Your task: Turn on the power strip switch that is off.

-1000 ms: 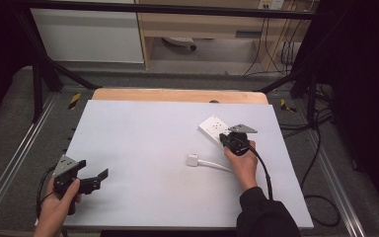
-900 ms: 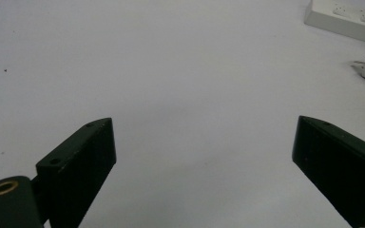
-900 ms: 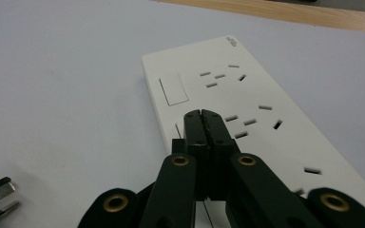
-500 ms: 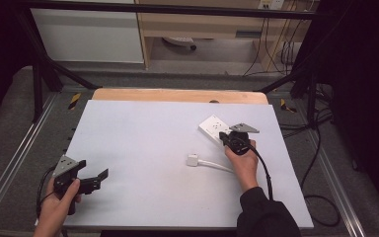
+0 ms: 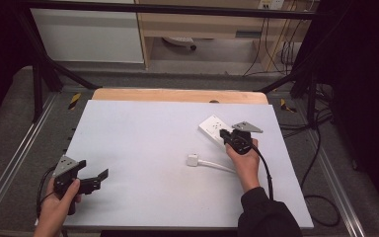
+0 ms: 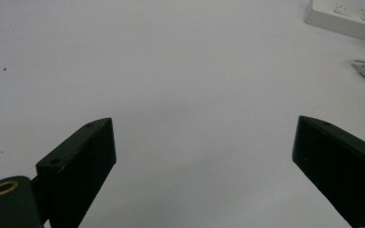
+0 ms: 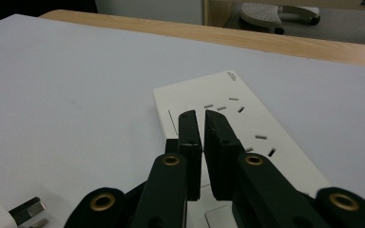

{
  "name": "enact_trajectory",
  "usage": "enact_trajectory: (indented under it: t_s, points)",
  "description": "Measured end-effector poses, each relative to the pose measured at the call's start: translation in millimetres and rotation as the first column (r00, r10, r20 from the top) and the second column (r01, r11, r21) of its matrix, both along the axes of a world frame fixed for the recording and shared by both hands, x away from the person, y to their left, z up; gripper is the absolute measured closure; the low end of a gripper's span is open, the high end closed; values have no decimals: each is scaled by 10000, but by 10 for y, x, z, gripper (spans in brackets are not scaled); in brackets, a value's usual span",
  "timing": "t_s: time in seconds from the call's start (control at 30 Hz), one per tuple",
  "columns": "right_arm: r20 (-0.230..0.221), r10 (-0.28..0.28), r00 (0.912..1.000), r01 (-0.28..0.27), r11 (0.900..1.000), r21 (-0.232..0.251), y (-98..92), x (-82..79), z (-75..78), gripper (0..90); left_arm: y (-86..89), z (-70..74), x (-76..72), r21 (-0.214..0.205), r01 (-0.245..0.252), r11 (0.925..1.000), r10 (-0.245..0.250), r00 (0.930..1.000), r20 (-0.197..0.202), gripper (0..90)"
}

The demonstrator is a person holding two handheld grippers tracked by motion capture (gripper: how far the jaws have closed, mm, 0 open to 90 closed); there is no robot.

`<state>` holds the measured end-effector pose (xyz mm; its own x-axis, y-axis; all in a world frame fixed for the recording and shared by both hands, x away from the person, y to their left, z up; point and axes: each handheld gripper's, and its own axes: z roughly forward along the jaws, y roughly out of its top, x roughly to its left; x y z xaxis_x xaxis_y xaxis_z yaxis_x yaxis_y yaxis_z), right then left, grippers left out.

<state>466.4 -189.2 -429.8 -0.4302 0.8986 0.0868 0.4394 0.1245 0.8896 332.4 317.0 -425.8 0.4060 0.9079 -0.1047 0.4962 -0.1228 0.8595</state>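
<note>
left gripper (image 5: 96, 178): released, low at counter's (image 5: 143, 148) 8 o'clock | right gripper (image 5: 223, 133): clenched, empty, over power strip (image 5: 212, 125) at 2 o'clock

place: likely lab | cues: metal frame (image 5: 44, 74); floor cables (image 5: 276, 52); white table (image 5: 143, 143)

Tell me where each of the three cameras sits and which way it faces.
High view: above the person's side, looking forward and down on the table; both hands with the left gripper and right gripper show.
Left gripper view: along its wide-apart jaws, across the table.
Right gripper view: along its nearly closed jaws, over the power strip.
All three share the power strip and plug.
</note>
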Motion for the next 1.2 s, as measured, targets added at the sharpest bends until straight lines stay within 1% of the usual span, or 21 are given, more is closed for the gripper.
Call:
enact_trajectory:
  t_s: [0.17,0.43,0.6,0.7,0.8,0.87,1.03,1.1,1.2]
  points:
    - [65,7,10000,-8,9999,162,-20,-8,35,799,-1,-1,-1,34,15,10000,-15,10000,-11,73]
    - [134,-68,9999,64,9996,273,-48,-24,86,727,-2,-2,0,35,20,10000,-20,10000,-16,73]
    - [175,-172,9997,165,9992,377,-55,-33,121,658,-4,-2,-1,32,30,10000,-30,10000,-12,72]
    - [104,-208,9997,204,9990,389,-55,-34,142,583,-3,-5,1,38,53,10000,-53,10000,-28,72]
    - [1,-328,9995,328,9980,548,-53,-37,164,506,-2,-7,1,33,56,10000,-55,10000,-45,72]
    - [-22,-352,9994,352,9977,574,-46,-37,190,442,-1,-9,2,28,53,10000,-52,10000,-53,72]
    - [43,-454,9990,451,9977,514,-10,-42,242,324,-6,-14,2,53,41,10000,-40,10000,-90,69]
    - [21,-455,9990,453,9974,559,7,-41,256,276,-11,-17,1,51,53,10000,-52,9999,-116,65]
    - [-58,-401,9992,403,9982,446,32,-42,264,206,-23,-20,2,128,118,9998,-116,9998,-136,65]
